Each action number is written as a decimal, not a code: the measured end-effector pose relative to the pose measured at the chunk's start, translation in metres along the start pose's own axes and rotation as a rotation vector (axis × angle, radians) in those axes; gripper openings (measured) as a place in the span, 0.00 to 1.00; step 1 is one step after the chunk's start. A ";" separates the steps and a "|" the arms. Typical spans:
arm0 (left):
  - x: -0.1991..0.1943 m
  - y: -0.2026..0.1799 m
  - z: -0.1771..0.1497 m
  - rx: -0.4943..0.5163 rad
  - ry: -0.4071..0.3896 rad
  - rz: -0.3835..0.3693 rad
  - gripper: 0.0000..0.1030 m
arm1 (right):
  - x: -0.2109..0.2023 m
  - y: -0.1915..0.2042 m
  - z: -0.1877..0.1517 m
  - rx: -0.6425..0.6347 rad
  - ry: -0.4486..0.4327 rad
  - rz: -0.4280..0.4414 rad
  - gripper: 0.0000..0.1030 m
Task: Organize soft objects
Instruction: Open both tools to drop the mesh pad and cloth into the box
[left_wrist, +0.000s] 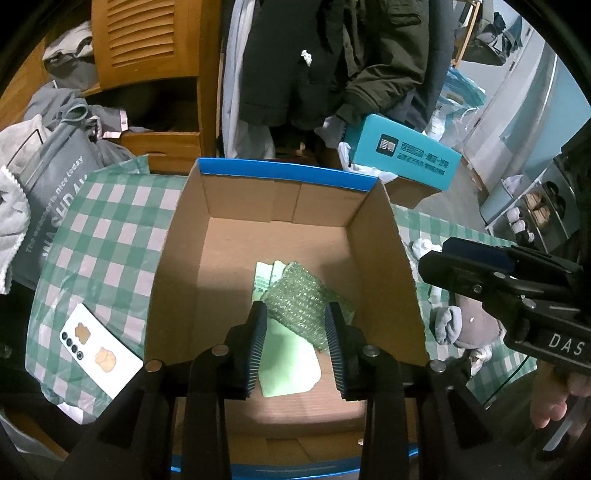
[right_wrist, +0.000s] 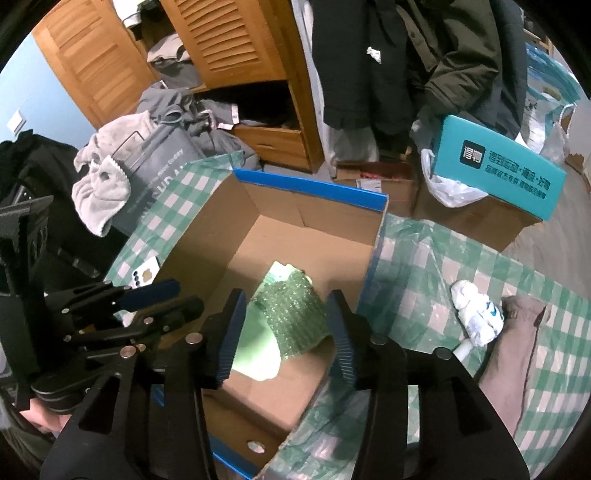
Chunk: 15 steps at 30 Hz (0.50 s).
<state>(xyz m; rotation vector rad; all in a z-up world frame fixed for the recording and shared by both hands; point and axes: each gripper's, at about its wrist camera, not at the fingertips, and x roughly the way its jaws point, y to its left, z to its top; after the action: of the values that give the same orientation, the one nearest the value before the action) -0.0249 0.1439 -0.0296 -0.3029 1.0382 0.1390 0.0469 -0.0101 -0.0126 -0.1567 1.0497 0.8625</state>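
I am looking into a cardboard box (left_wrist: 384, 266) of matt brown corrugated paper, its rim edged in glossy blue. Inside, green bubble wrap (left_wrist: 299, 299) is showing its bumpy, shiny plastic beside a smooth pale green sheet (left_wrist: 288, 358). The checked cloth (right_wrist: 443, 266) under the box is looking thin and slightly crinkled. My jaws are carrying ribbed blue pads on matt black plastic, with dull metal pins. The far cabinet (right_wrist: 229, 40) is showing slatted, satin-finished wood.
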 end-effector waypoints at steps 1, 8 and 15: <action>0.000 -0.002 0.000 0.004 0.001 -0.002 0.32 | -0.001 0.000 0.000 0.001 -0.001 -0.001 0.46; 0.004 -0.012 0.000 0.024 0.012 -0.010 0.32 | -0.007 -0.013 -0.005 0.019 -0.006 -0.021 0.54; 0.006 -0.025 0.001 0.044 0.019 -0.023 0.32 | -0.016 -0.033 -0.013 0.058 -0.012 -0.034 0.56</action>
<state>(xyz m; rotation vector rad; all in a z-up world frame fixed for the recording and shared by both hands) -0.0146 0.1201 -0.0300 -0.2765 1.0552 0.0921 0.0574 -0.0469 -0.0155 -0.1201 1.0574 0.8007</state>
